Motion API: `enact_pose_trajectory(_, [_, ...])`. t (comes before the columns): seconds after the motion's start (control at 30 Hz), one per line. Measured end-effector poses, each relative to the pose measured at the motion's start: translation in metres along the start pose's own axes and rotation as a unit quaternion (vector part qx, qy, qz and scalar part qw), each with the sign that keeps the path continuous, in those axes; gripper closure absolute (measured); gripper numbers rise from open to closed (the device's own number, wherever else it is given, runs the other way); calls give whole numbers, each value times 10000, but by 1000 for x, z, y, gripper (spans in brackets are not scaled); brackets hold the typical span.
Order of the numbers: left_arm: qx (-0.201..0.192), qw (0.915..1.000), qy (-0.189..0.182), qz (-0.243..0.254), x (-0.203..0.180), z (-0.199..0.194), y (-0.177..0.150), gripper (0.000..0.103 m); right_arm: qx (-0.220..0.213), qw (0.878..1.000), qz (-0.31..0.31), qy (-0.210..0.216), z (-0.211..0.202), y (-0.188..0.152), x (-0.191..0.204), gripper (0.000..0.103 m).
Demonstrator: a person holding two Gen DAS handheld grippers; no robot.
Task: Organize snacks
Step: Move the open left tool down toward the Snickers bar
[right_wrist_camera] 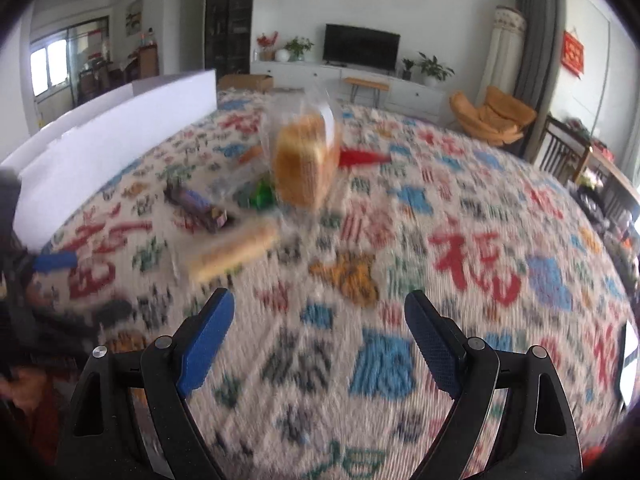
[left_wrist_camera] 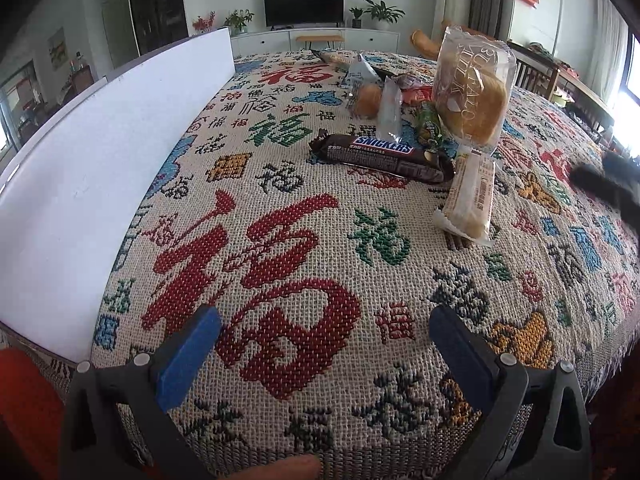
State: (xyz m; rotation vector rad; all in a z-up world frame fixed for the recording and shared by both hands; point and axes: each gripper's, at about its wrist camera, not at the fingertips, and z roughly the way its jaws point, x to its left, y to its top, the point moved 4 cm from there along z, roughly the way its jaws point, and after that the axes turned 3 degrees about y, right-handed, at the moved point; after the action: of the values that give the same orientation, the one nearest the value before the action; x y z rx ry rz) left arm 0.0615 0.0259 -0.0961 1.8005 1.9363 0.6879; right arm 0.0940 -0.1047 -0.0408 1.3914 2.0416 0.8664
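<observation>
Snacks sit in a loose pile toward the far middle of the woven cloth [left_wrist_camera: 280, 184] w/ its red and green characters: Snickers bar [left_wrist_camera: 380, 156] lying flat at the pile's near-left side, pale long wafer pack [left_wrist_camera: 470, 200] just right of it and touching its end, tall bread bag [left_wrist_camera: 472, 84] upright behind both, green wrapper [left_wrist_camera: 430, 124] and several clear-wrapped buns further back. White box [left_wrist_camera: 100, 168] runs along the cloth's left edge, well apart from the pile; prob. the place snacks go, can't confirm. Left gripper [left_wrist_camera: 324, 332] hovers over the cloth's near edge, jaws wide apart, nothing btwn them. Right gripper [right_wrist_camera: 320, 328] likewise spread and empty; its view is motion-blurred, so detail there is poor. Step looks like the start: approach, nothing picked yet. Next move likely needs one gripper to reach fwd to the nearest item, Snickers or wafer, line jaws across its short width, then close.
</observation>
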Motion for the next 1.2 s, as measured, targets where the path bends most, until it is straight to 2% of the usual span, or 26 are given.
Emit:
enact_pose_trajectory(0.2, [-43,10000,11,6,0,-1,-1,0,-704,9969,-341,97,12,98,25,14])
enact_pose_trajectory(0.27, [-55,10000,12,10,0,-1,-1,0,-515,9979,-377,99,36,114,28,14])
enact_pose_trajectory(0.33, [-57,10000,14,11,1,-1,-3,0,-225,9997,-96,52,61,116,15,14])
enact_pose_trajectory(0.43, [-35,10000,2,2,2,-3,-4,0,15,9951,888,-431,74,97,-42,14])
enact_pose_trajectory(0.5, [-16,10000,2,-11,3,-3,-4,0,49,9831,1709,-657,60,75,-86,14])
enact_pose_trajectory(0.57, [-7,10000,19,-29,3,-1,-2,0,-89,9748,2090,-781,40,56,-116,14])
enact_pose_trajectory(0.67, [10,10000,32,-55,2,1,2,0,-131,9692,2194,-1112,16,24,-141,14])
enact_pose_trajectory(0.8, [-14,10000,37,-49,1,3,4,0,582,9657,2113,-1392,32,-17,-159,14])
enact_pose_trajectory(0.87, [-17,10000,51,-58,1,3,4,0,738,9629,2211,-1361,40,-28,-169,14])
enact_pose_trajectory(1.0, [-18,9999,71,-77,0,4,4,0,858,9607,2242,-1395,56,-23,-183,14])
enact_pose_trajectory(1.1, [-18,9999,69,-71,1,5,5,0,1154,9592,2127,-1463,77,-21,-191,14])
enact_pose_trajectory(1.2, [-9,9999,71,-72,1,5,5,0,1107,9602,2170,-1369,86,-15,-198,14])
